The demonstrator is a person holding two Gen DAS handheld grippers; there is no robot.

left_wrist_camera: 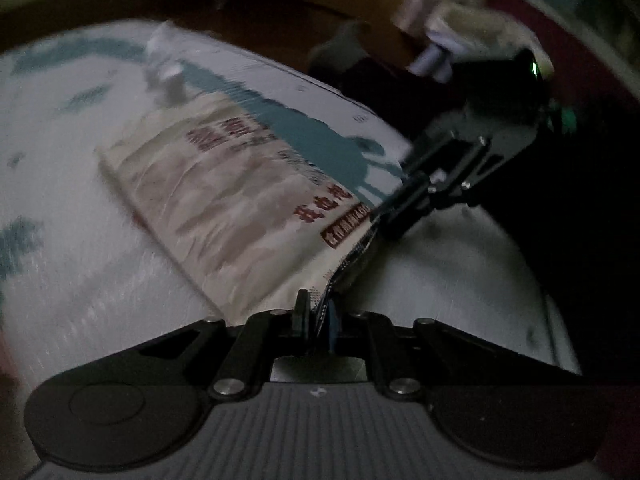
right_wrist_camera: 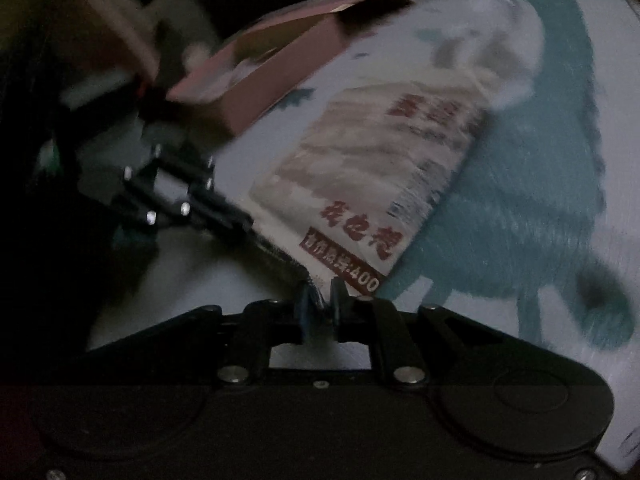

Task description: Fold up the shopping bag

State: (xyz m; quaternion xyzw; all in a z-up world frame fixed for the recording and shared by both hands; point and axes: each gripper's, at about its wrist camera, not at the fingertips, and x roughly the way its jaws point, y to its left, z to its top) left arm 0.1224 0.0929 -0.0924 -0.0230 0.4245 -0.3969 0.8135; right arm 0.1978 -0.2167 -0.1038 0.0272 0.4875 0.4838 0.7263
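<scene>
Both views are dim and underexposed, with corners and lower edges falling to near black. Motion blur smears most of each picture: the red print on the bag (left_wrist_camera: 224, 200) is streaked and hardly legible, and the pink box (right_wrist_camera: 256, 76) is a soft smudge. The white cloth (left_wrist_camera: 80, 264) is the brightest area yet looks grey and grainy. Fisheye distortion bends its edges into curves. A small green light (left_wrist_camera: 534, 67) glows sharply in the left wrist view.
</scene>
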